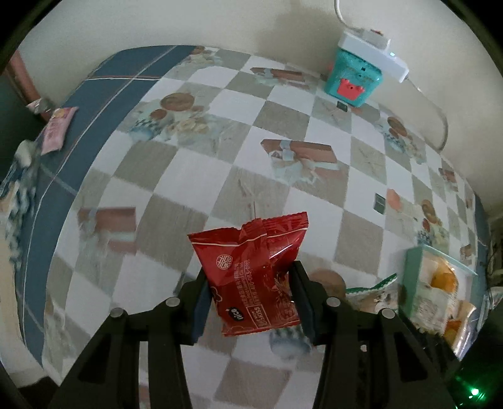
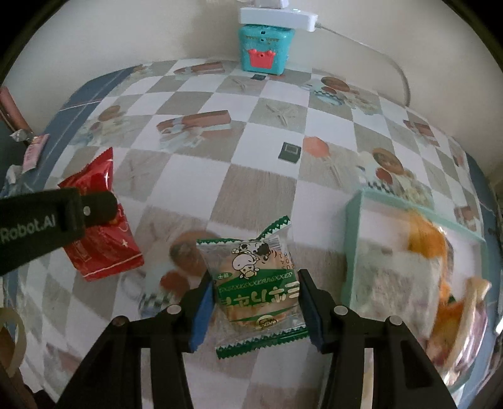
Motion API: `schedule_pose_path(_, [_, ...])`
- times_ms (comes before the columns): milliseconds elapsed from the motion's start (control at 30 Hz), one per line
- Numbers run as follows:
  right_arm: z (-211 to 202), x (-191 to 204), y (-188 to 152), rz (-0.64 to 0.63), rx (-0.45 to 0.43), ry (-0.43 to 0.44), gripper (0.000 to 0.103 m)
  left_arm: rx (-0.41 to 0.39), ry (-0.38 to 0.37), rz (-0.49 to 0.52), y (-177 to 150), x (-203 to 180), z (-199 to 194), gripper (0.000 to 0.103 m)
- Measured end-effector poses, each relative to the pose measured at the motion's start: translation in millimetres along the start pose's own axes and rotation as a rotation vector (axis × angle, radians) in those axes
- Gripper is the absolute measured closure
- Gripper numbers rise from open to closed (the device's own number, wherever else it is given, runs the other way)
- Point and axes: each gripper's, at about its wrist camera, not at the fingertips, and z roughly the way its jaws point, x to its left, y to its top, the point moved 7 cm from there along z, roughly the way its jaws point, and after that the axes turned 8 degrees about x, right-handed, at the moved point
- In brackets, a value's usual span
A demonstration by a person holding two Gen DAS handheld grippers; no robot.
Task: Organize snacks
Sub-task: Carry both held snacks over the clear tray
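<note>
honestly the risk here is both packets being pinched by thin crinkly film, so either could slide out or twist on the way to the teal box (image 2: 350,239) if the grip is only on wrapper. left gripper (image 1: 251,292) has its fingers clamped on the red snack packet (image 1: 251,270), held above the tabletop (image 1: 220,132). right gripper (image 2: 254,302) fingers squeeze the green snack packet (image 2: 256,283), pointing forward, box just to its right

I am in a home: ahead of my fingers a checked tablecloth (image 2: 251,195) meets a plain wall (image 2: 157,28), with a teal toy box (image 2: 265,47).
</note>
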Motion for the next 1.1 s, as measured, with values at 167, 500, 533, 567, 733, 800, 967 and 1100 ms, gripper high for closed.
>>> schedule_pose_path(167, [-25.6, -7.8, -19.4, 0.039, -0.029, 0.032, 0.050, -0.031, -0.029, -0.050, -25.8, -0.1, -23.7, 0.054])
schedule_pose_path(500, [-70.4, -36.6, -51.7, 0.116, -0.092, 0.033, 0.050, -0.138, -0.065, -0.024, -67.2, -16.8, -68.3, 0.054])
schedule_pose_path(533, [-75.0, -39.7, -54.0, 0.124, -0.101, 0.034, 0.050, -0.143, -0.067, -0.019, -69.2, -18.8, -69.6, 0.054])
schedule_pose_path(567, [-79.9, -43.5, -56.2, 0.133, -0.113, 0.035, 0.050, -0.145, -0.069, -0.013, -72.2, -21.6, -71.1, 0.054])
schedule_pose_path(733, [-96.9, -75.6, -60.3, 0.209, -0.155, 0.050, 0.050, -0.143, -0.095, 0.051, -83.2, -47.9, -70.0, 0.053])
schedule_pose_path(800, [-100.3, -96.3, -60.4, 0.255, -0.167, 0.042, 0.050, -0.154, -0.096, 0.096, -86.6, -64.7, -72.3, 0.053])
schedule_pose_path(967, [-104.9, -162.3, -70.3, 0.401, -0.181, 0.013, 0.050, -0.154, -0.138, 0.221, -98.1, -117.5, -71.9, 0.053])
schedule_pose_path(1100, [-94.0, -213.1, -86.2, 0.516, -0.145, 0.000, 0.050, -0.128, -0.172, 0.325, -113.7, -163.3, -64.7, 0.054])
